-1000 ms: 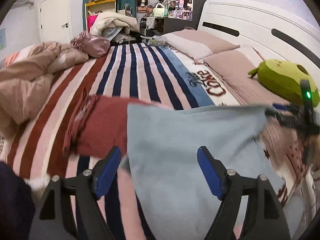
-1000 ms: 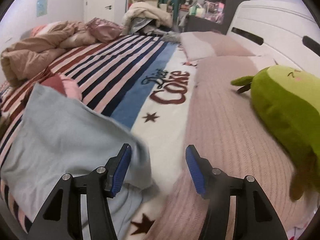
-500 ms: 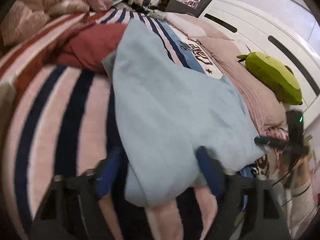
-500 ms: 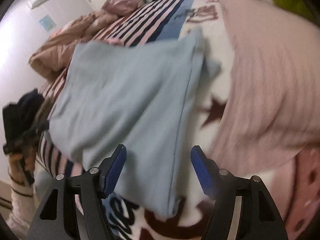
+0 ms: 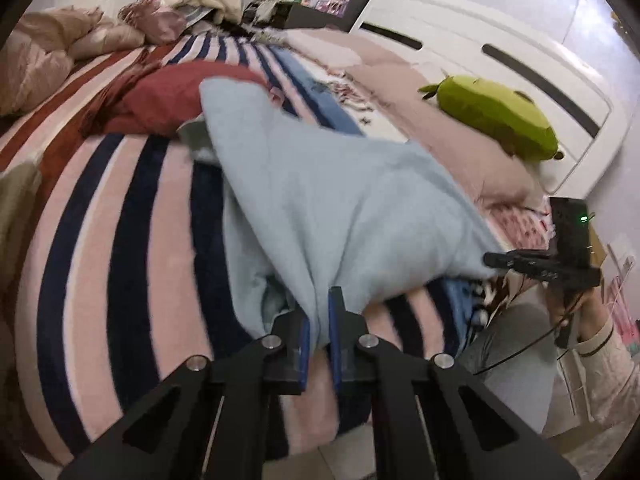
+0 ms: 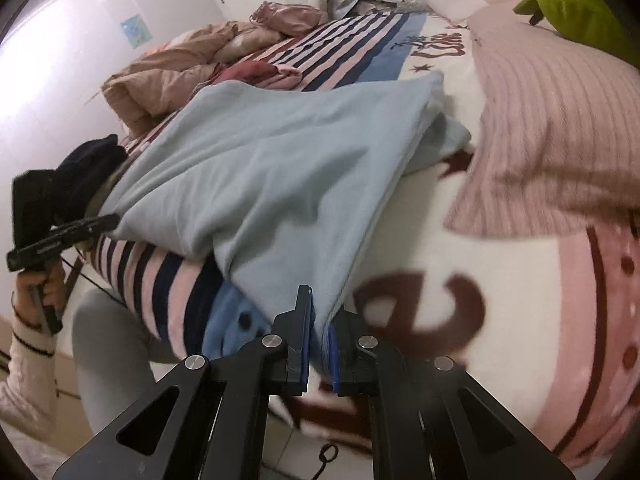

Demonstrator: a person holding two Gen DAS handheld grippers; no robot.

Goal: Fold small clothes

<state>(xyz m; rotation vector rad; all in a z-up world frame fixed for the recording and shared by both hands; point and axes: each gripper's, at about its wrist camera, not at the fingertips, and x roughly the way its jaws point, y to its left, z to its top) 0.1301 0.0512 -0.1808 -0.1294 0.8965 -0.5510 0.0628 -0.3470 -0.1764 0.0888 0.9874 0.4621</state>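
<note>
A light blue garment [image 5: 340,200] lies on the striped blanket near the bed's front edge; it also shows in the right wrist view [image 6: 260,168]. My left gripper [image 5: 319,320] is shut on its near left corner. My right gripper [image 6: 319,320] is shut on its near right corner. Each gripper shows in the other's view, the right one [image 5: 500,260] and the left one [image 6: 100,222], both at the garment's near edge. A dark red garment [image 5: 160,96] lies behind the blue one.
A green plush toy [image 5: 496,116] lies on the pink pillow [image 6: 552,120] by the white headboard [image 5: 500,48]. Crumpled beige bedding [image 6: 168,76] is heaped at the far left. The person's legs [image 6: 108,340] stand at the bed's edge.
Both grippers pulled back to the bed's near edge, dropped to the garment's near corners and closed on them. The blue garment now lies stretched toward me.
</note>
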